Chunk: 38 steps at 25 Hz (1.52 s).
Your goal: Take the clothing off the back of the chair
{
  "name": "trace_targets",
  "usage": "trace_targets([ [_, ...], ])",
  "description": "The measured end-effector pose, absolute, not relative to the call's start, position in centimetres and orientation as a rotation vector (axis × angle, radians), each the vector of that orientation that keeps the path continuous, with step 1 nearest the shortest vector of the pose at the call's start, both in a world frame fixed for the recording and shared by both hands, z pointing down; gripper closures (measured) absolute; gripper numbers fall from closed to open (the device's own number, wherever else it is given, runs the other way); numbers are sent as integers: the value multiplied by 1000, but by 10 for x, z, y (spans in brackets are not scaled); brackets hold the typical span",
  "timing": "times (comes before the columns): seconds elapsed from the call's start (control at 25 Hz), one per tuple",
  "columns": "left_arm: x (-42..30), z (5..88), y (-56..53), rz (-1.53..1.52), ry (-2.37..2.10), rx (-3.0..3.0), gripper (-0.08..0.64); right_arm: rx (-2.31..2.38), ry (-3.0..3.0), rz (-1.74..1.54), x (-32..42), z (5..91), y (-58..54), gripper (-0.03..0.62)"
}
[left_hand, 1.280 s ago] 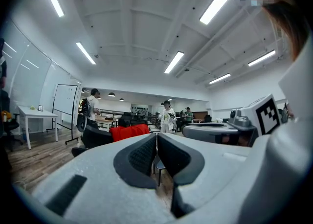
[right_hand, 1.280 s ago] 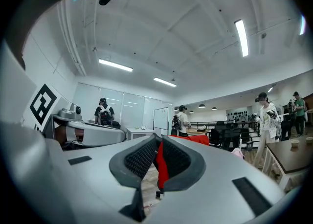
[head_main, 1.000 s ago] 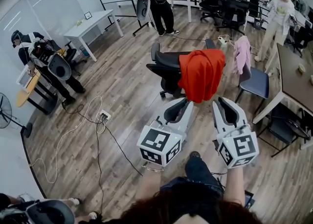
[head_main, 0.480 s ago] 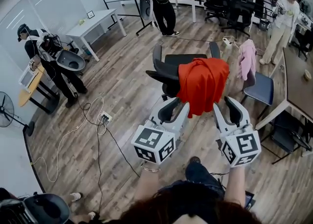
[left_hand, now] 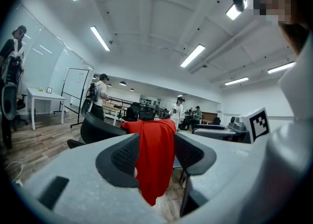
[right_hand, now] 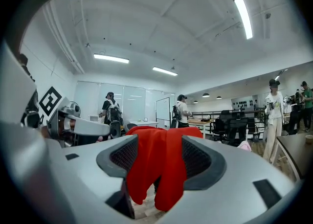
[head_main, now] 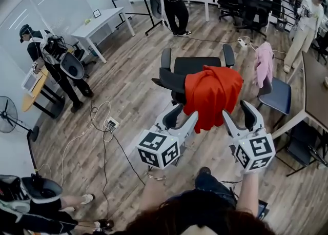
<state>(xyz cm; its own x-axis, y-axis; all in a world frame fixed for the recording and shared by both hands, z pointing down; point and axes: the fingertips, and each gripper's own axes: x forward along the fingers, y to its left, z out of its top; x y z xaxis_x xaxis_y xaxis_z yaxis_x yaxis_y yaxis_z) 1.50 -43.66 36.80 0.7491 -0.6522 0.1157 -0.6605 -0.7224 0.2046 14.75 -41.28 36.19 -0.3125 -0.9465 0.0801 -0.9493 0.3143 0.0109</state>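
Note:
A red garment (head_main: pixel 212 95) hangs over the back of a black office chair (head_main: pixel 197 67) in the middle of the head view. My left gripper (head_main: pixel 183 116) points at the garment's lower left part and my right gripper (head_main: pixel 239 112) at its lower right edge, both just short of the cloth. Both sets of jaws are opening, with nothing between the pads. In the left gripper view the garment (left_hand: pixel 154 142) shows through the gap of the left gripper (left_hand: pixel 156 155). The right gripper view likewise frames the garment (right_hand: pixel 161 169) between the jaws of the right gripper (right_hand: pixel 159 159).
A pink garment (head_main: pixel 265 62) hangs on a blue chair (head_main: pixel 277 99) to the right, beside a dark table (head_main: pixel 313 82). Cables and a power strip (head_main: pixel 111 123) lie on the wooden floor to the left. People stand at the left (head_main: pixel 54 62), back (head_main: pixel 171 0) and right (head_main: pixel 307 18).
Both grippers have moved forward toward the chair and the red garment, which now looks nearer. Their jaws have spread from nearly shut to visibly apart.

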Motion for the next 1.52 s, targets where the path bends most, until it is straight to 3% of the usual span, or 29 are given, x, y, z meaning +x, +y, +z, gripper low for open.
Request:
trace_targets([
  [0.84, 26, 405, -483, 74, -912, 2512, 223, 1635, -2533, 351, 169, 413, -475, 238],
  [1.4, 78, 410, -498, 165, -725, 2518, 221, 1378, -2692, 494, 143, 420, -503, 215],
  [1.52, 78, 412, -493, 172, -707, 2542, 268, 1347, -2696, 495, 135, 425, -502, 218],
])
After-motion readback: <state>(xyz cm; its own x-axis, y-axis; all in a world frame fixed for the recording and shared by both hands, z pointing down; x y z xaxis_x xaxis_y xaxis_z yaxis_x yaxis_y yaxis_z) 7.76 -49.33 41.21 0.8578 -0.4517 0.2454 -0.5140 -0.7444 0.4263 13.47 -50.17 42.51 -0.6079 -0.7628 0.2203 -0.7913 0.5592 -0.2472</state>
